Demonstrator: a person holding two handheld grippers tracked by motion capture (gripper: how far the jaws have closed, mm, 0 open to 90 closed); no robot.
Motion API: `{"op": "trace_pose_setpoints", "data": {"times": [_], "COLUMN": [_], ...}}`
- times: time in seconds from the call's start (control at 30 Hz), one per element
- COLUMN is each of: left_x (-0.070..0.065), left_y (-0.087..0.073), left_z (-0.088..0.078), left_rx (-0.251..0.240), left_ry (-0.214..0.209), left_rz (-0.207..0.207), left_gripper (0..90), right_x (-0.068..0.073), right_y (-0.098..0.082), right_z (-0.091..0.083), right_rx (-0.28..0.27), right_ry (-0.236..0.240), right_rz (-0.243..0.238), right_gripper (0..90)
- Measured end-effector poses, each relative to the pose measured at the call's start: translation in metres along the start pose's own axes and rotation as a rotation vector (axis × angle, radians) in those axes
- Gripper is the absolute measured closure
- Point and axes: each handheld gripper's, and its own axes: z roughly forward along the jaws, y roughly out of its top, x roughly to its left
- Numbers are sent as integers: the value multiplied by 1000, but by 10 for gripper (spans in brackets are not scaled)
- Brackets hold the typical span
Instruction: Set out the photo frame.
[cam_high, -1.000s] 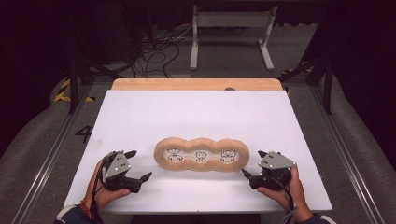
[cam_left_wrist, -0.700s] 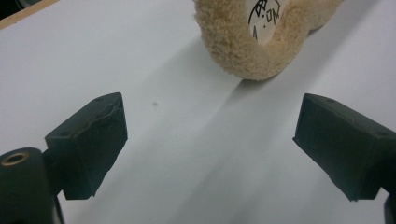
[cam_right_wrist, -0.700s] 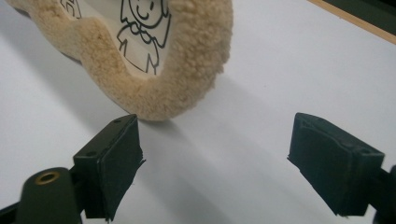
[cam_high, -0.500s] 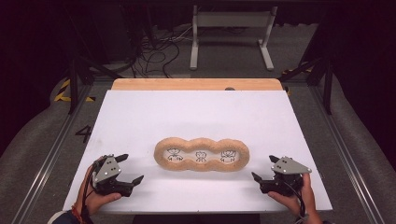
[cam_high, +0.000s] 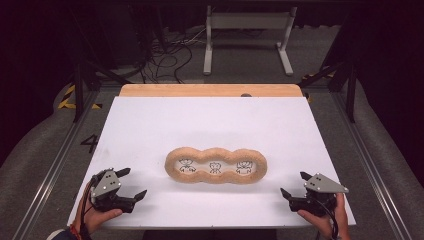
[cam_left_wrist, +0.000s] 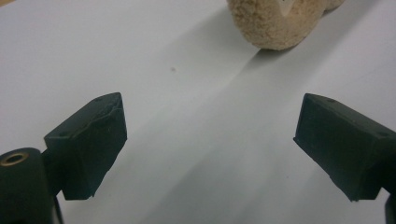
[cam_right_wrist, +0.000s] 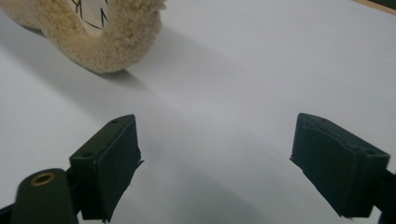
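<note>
Both grippers (cam_high: 131, 183) (cam_high: 296, 184) lower, wider apart than before — jaws wide, empty — white tabletop (cam_high: 210, 125), dark room.

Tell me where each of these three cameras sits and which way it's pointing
High view: above the person's side, looking forward and down on the white table; shows the left gripper, right gripper and both hands.
Left gripper view: rides the left gripper, looking between its open jaws toward the fuzzy tan frame.
Right gripper view: rides the right gripper, facing the frame's other end.
All three share the frame and table.
</note>
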Motion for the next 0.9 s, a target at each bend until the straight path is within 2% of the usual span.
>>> {"op": "trace_pose_setpoints", "data": {"times": [0.1, 0.3, 0.5, 0.63, 0.77, 0.9], "left_x": [3, 8, 15, 13, 11, 10], "left_y": [-4, -15, -23, -23, -21, -21], "left_z": [-4, -11, -20, -22, -19, -20], "left_rx": [-25, -23, -55, -59, -53, -52], "left_ry": [-8, -7, -5, -4, -5, -5], "left_rz": [-38, -58, -101, -89, -76, -72], "left_gripper": [85, 85, 85, 85, 86, 86], "right_x": [-3, -11, -15, -13, -11, -11], "right_y": [-6, -17, -19, -19, -18, -18], "right_z": [-1, -6, -9, -7, -5, -6], "right_rx": [-3, -7, -15, -12, 7, 4], "right_ry": [-9, -23, -17, -12, -22, -26], "right_rz": [7, 43, 72, 68, 41, 47], "right_gripper": [147, 140, 134, 133, 132, 131]}}
